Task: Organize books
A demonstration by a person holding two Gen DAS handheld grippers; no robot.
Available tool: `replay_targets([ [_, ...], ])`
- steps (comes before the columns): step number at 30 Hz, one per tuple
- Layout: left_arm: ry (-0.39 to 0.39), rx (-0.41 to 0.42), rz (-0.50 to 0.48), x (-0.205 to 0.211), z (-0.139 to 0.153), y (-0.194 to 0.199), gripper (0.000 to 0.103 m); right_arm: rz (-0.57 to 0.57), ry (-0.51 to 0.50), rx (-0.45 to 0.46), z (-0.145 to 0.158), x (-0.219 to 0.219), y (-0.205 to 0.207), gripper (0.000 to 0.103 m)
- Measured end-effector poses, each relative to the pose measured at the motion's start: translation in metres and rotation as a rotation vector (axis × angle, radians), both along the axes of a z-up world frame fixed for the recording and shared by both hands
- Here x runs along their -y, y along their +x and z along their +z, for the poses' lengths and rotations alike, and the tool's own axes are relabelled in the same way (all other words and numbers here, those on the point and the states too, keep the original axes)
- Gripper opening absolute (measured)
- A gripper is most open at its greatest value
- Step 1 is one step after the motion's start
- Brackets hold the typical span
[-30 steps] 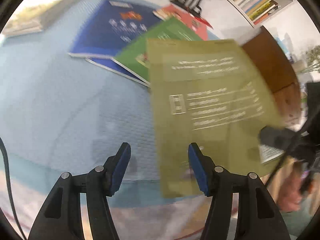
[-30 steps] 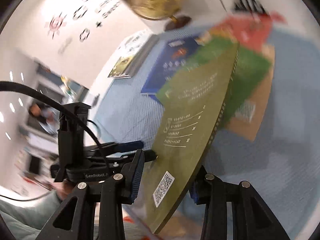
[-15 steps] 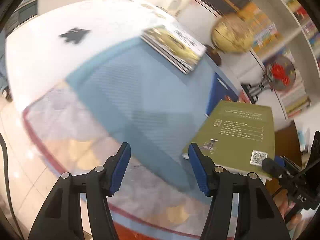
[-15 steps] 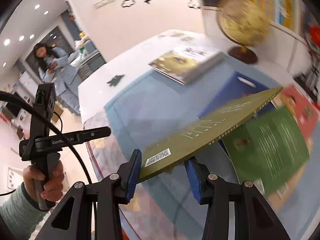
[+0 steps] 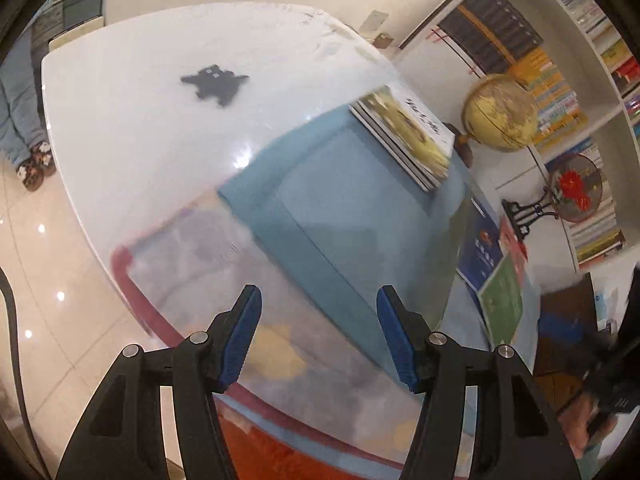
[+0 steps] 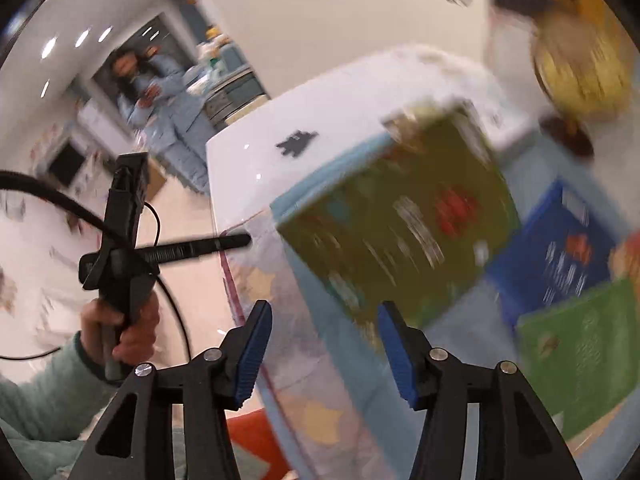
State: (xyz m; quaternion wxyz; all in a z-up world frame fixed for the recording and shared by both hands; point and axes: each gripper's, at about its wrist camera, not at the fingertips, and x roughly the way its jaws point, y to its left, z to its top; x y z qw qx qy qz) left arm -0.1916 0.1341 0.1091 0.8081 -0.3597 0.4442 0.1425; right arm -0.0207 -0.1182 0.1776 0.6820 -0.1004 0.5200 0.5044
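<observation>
Right gripper (image 6: 325, 350) jaws opening, nothing between pads now; a second ago they clamped olive book (image 6: 400, 220). Book now clear of jaws, blurred, front cover up, over blue mat (image 6: 352, 360) just ahead, apparently dropping or just landed. Left gripper (image 5: 320, 338) parted as before, empty, has swung away. Beyond: blue book (image 6: 560, 256), green book (image 6: 580, 360) loose on mat; far stack (image 5: 404, 136). Judgement: olive book released; loose books remain.

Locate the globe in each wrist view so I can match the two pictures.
Left wrist view: the globe stands right of centre, in front of the bookshelf.
Right wrist view: the globe sits in the upper right corner, blurred.
Shared landmark: the black shape lying on the white table top.
</observation>
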Motion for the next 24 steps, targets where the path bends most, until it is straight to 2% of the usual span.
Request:
replay_targets([
  [4,-0.012,0.001,-0.067,-0.023,-0.004,0.020,0.057,-0.201,-0.034,-0.169,-0.044,0.013,0.016,0.054],
  [6,-0.025,-0.015,-0.145,-0.028,-0.013,0.042,0.057,-0.345,-0.054,-0.230,-0.069,0.017,0.029,0.054],
  [9,0.008,-0.045,-0.264,-0.027,-0.027,0.080,0.057,-0.499,-0.064,-0.254,-0.095,0.018,0.041,0.053],
  [11,0.019,-0.059,-0.321,-0.023,-0.039,0.101,0.057,-0.524,-0.055,-0.240,-0.105,0.010,0.044,0.044],
  [13,0.017,-0.096,-0.364,-0.017,-0.053,0.117,0.055,-0.551,-0.115,-0.170,-0.112,0.000,0.042,0.042],
  [14,-0.005,-0.091,-0.393,-0.013,-0.059,0.123,0.055,-0.551,-0.144,-0.136,-0.116,-0.007,0.038,0.038],
  [17,-0.041,-0.069,-0.436,-0.002,-0.063,0.125,0.054,-0.545,-0.125,-0.169,-0.127,-0.015,0.027,0.035],
  [18,-0.070,-0.060,-0.466,0.003,-0.063,0.124,0.049,-0.550,-0.126,-0.170,-0.130,-0.015,0.022,0.033],
  [21,-0.058,-0.075,-0.520,0.015,-0.058,0.114,0.050,-0.572,-0.138,-0.157,-0.131,-0.012,0.008,0.034],
  [24,-0.093,-0.079,-0.601,0.025,-0.053,0.094,0.050,-0.560,-0.155,-0.187,-0.127,-0.002,-0.005,0.035],
])
